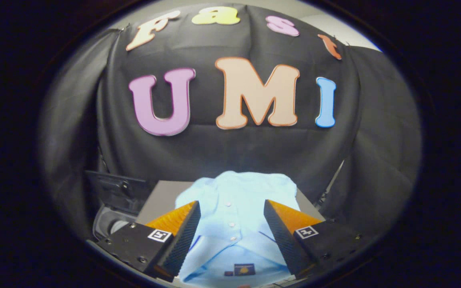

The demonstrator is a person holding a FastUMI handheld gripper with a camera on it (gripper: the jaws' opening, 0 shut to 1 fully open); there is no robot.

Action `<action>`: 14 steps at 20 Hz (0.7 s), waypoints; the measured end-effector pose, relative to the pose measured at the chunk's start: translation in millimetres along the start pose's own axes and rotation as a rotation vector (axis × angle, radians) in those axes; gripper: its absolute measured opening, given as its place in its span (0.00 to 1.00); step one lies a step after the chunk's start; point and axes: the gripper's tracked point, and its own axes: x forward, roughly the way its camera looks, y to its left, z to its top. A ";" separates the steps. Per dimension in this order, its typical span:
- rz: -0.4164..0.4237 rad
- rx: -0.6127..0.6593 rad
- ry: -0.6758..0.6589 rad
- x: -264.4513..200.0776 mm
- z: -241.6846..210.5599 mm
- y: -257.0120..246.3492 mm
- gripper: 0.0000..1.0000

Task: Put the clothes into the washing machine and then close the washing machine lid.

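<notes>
Scene: a booth hung with black cloth; a grey counter (162,196) stands ahead of the gripper
Shirt: a pale blue buttoned shirt (234,200) lies folded flat on the counter, collar nearest the gripper, a row of small white buttons running away down its middle; a small dark label sits inside the collar
Gripper: the gripper (232,224) hangs over the collar end of the shirt; its jaws stand wide apart with the button strip between them; they hold nothing and whether they touch the cloth cannot be told
Washing machine: a dark machine (112,208) sits just beside the counter on the left; its lid stands raised and a pale opening shows beneath
How the shirt will handle: judged light, soft and limp; it would likely sag and unfold once lifted; buttons give little purchase
Where to take hold: probably the layered cloth by the collar and button strip, pinching several layers together so the whole shirt comes up
</notes>
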 end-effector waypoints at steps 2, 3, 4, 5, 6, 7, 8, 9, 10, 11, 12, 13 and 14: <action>-0.007 0.019 0.063 21.9 -12.4 1.2 0.97; -0.002 0.042 0.074 29.8 -17.2 2.7 0.97; 0.000 0.058 0.122 36.0 -25.3 4.9 0.97; -0.027 0.045 0.170 39.9 -36.7 1.4 0.97; -0.034 0.039 0.210 44.1 -46.8 1.8 0.98; -0.030 0.032 0.224 43.3 -48.6 3.5 0.98; -0.033 0.049 0.174 47.5 -42.1 2.8 0.95; -0.053 0.074 0.193 45.5 -43.3 -0.9 0.92; -0.065 0.090 0.193 46.1 -43.2 -4.6 0.90; -0.069 0.104 0.182 51.6 -42.8 -4.7 0.78; -0.070 0.097 0.198 52.4 -46.9 -3.1 0.65; -0.077 0.100 0.189 49.1 -46.2 -7.4 0.53; -0.083 0.115 0.188 45.2 -48.5 -8.3 0.41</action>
